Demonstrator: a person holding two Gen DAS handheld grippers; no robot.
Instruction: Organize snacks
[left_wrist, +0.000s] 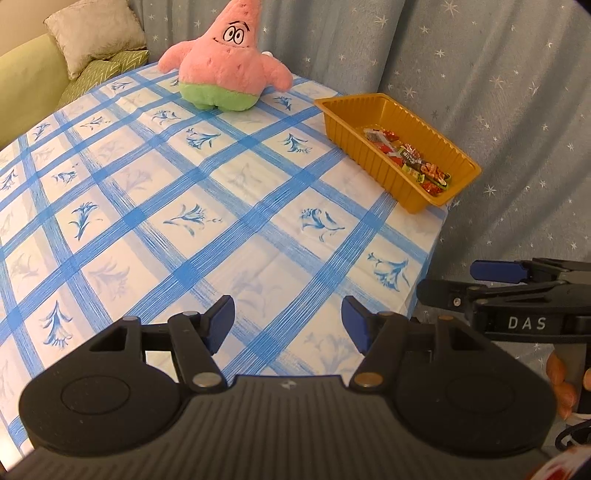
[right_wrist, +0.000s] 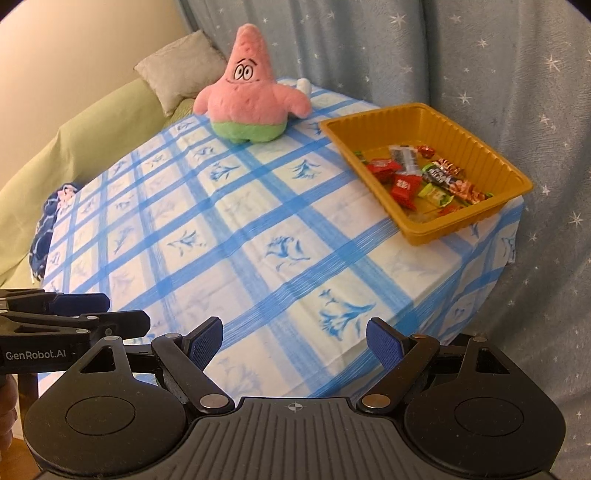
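one tray (right_wrist: 476, 138), about nine snacks (right_wrist: 400, 184), one plush star (right_wrist: 245, 107), two cushions (left_wrist: 96, 37)

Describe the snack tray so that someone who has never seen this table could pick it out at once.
Start at the table with the blue checked floral tablecloth, set against a grey star-patterned curtain. Near its far right corner, to the right of the pink starfish plush toy, sits the tray. It is the only container there: golden-yellow plastic with ribbed walls, holding wrapped snacks.
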